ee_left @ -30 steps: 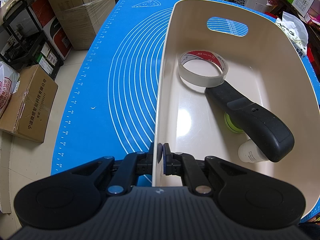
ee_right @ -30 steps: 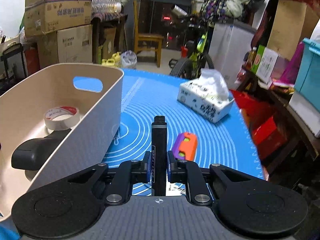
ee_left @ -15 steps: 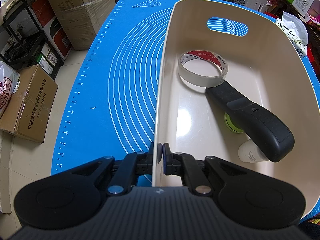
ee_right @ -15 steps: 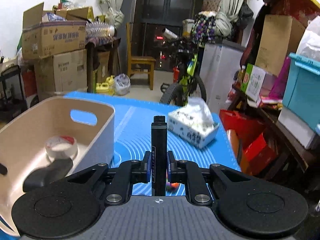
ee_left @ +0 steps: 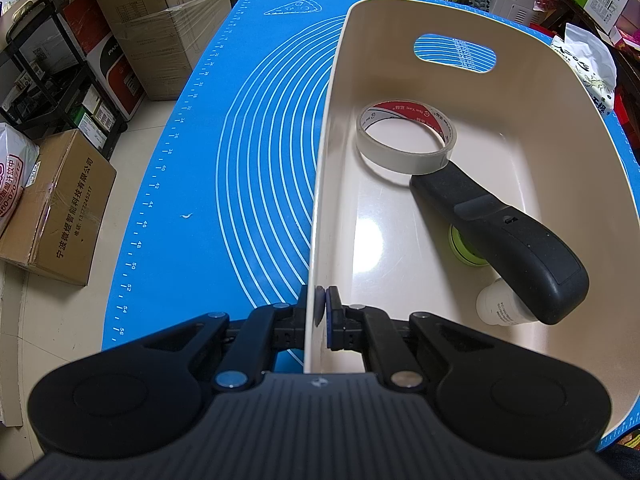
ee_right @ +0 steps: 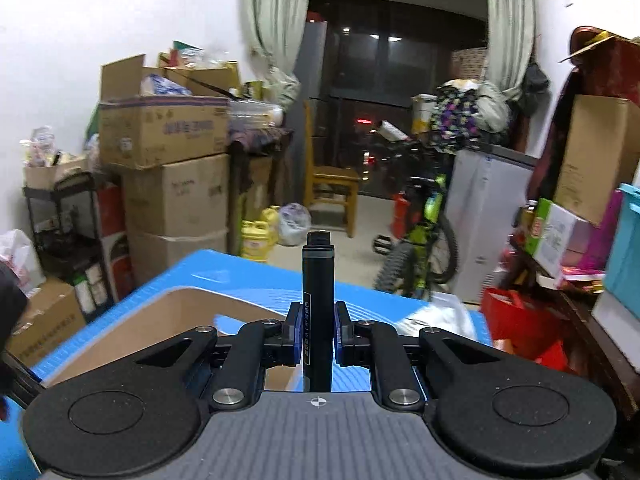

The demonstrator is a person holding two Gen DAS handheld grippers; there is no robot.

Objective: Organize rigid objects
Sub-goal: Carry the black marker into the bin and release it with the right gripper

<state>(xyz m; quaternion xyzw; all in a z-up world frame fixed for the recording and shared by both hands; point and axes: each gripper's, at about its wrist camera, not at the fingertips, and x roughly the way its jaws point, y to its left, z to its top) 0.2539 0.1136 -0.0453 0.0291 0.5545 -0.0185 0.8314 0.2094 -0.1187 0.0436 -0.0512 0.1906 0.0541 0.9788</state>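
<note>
My left gripper (ee_left: 320, 312) is shut on the near left wall of a cream plastic bin (ee_left: 320, 200) that stands on the blue mat (ee_left: 240, 160). In the bin lie a tape roll (ee_left: 406, 138), a black handled tool (ee_left: 504, 232), a green lid (ee_left: 460, 248) and a small white bottle (ee_left: 496, 306). My right gripper (ee_right: 317, 330) is shut on a black cylindrical marker (ee_right: 318, 280) and holds it raised high, pointing forward over the bin (ee_right: 172, 320).
Cardboard boxes (ee_left: 60, 208) sit on the floor left of the table. A tissue pack (ee_left: 588, 64) lies at the mat's far right, blurred in the right wrist view (ee_right: 436, 316). A bicycle (ee_right: 420, 232), a chair and stacked boxes stand beyond the table.
My right gripper has risen and tilted up with the marker, so the mat and the orange-purple object dropped out of view. The left gripper and bin have not moved.
</note>
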